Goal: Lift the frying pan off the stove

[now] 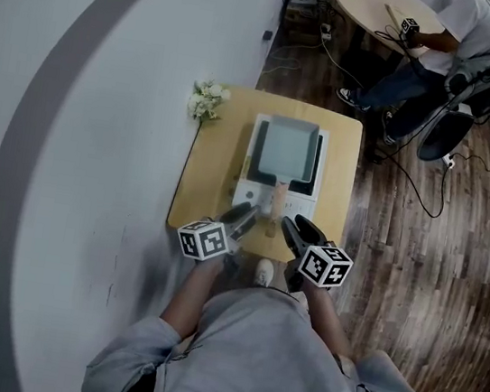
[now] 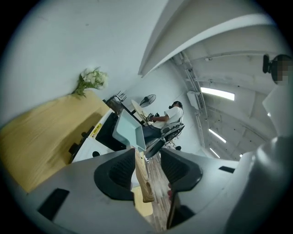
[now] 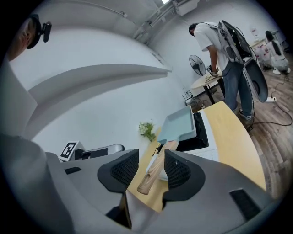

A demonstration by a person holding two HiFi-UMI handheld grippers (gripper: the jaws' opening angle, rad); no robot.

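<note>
A pale blue rectangular frying pan [image 1: 287,147] sits on a white portable stove [image 1: 312,190] on a small wooden table [image 1: 213,167]. Its wooden handle [image 1: 277,197] points toward me. My left gripper [image 1: 244,216] and right gripper [image 1: 291,227] flank the handle's end from either side. In the left gripper view the handle [image 2: 141,176] lies between the open jaws of the left gripper [image 2: 147,167], close to the left pad, with a gap to the right one. In the right gripper view the handle [image 3: 153,172] stands between the jaws of the right gripper [image 3: 151,170], which are also open.
A bunch of white flowers [image 1: 206,99] lies at the table's far left corner against the white wall. On the wooden floor to the right run cables; farther back a person [image 1: 441,46] works at a round table [image 1: 374,4] beside office chairs.
</note>
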